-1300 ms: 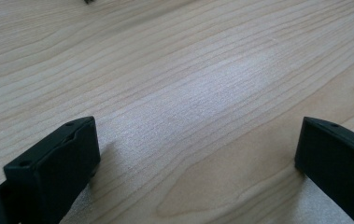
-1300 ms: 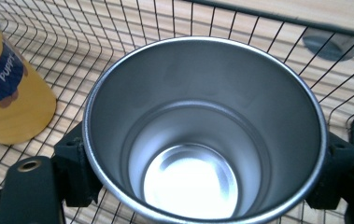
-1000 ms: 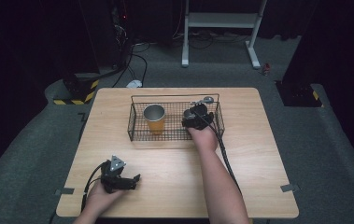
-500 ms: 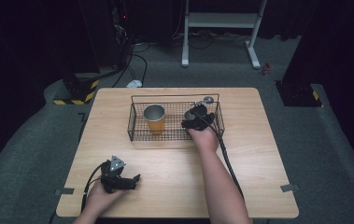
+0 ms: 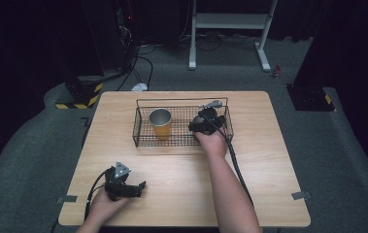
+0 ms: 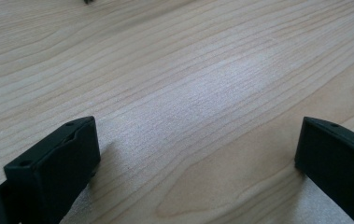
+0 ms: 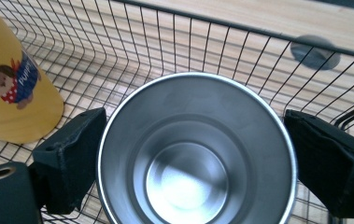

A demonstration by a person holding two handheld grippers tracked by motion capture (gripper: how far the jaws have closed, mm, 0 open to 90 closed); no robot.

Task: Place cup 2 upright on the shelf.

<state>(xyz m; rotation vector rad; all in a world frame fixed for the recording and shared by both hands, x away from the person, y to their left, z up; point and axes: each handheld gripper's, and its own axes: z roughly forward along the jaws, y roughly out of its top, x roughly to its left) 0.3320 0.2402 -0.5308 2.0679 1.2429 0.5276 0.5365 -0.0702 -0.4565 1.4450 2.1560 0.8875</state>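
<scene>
A steel cup (image 7: 195,154) stands upright inside the wire basket (image 5: 145,138), at the basket's right end; seen from above its open mouth, it sits between the two black jaws of the right gripper (image 7: 195,158), one pad at each side of its rim, the left pad touching or very nearly so, the right pad just beside it; whether they press on it I cannot tell. In the high view the right gripper (image 5: 206,121) reaches down into the basket's right half, the person's right hand (image 5: 212,141) behind it at the near wall. A yellow cup (image 5: 160,123) with a steel rim stands upright in the basket's left half; in the right gripper view the yellow cup (image 7: 11,93) shows a printed cartoon figure and sits just left of the steel cup, apart from it. The basket rests on the far middle of the wooden table (image 5: 269,160). Well nearer than the basket, toward the table's near left corner, the left gripper (image 5: 135,188) lies low on the wood in the left hand (image 5: 105,204); its jaws are spread wide with bare wood between them (image 6: 198,154).
</scene>
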